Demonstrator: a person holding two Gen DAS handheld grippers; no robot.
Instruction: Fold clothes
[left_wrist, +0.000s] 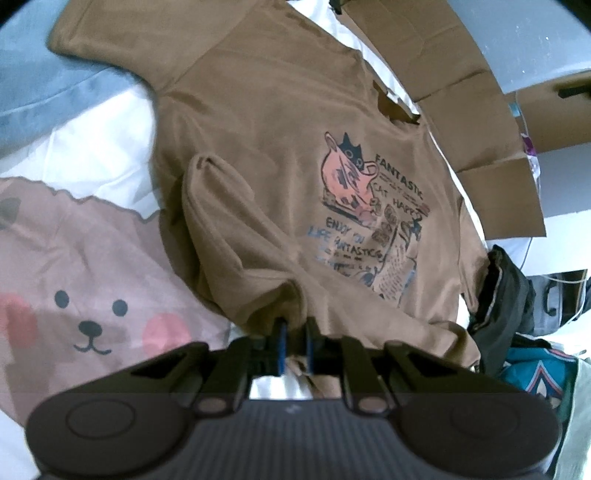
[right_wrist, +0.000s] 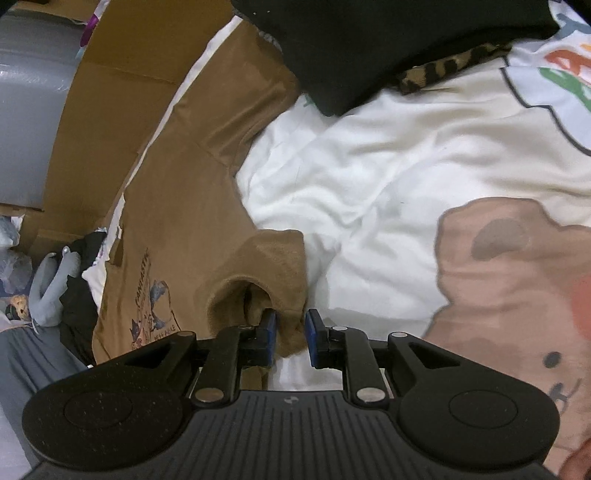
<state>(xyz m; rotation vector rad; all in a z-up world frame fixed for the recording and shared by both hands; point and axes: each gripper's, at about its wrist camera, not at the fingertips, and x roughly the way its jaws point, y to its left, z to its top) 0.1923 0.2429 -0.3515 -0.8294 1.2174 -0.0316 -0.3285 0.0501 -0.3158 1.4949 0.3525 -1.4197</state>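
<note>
Each wrist view looks steeply down from close above the bed sheet (left_wrist: 110, 147), sharing the brown T-shirt (left_wrist: 266, 110) from opposite sides.

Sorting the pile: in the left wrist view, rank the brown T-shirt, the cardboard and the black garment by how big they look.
1. brown T-shirt
2. cardboard
3. black garment
The cardboard lies farther off and is cut off, so its true size is unsure.

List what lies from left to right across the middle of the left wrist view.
Bear-print bedsheet → folded-over sleeve of the brown T-shirt → cat graphic print → dark garment at the shirt's right edge.
</note>
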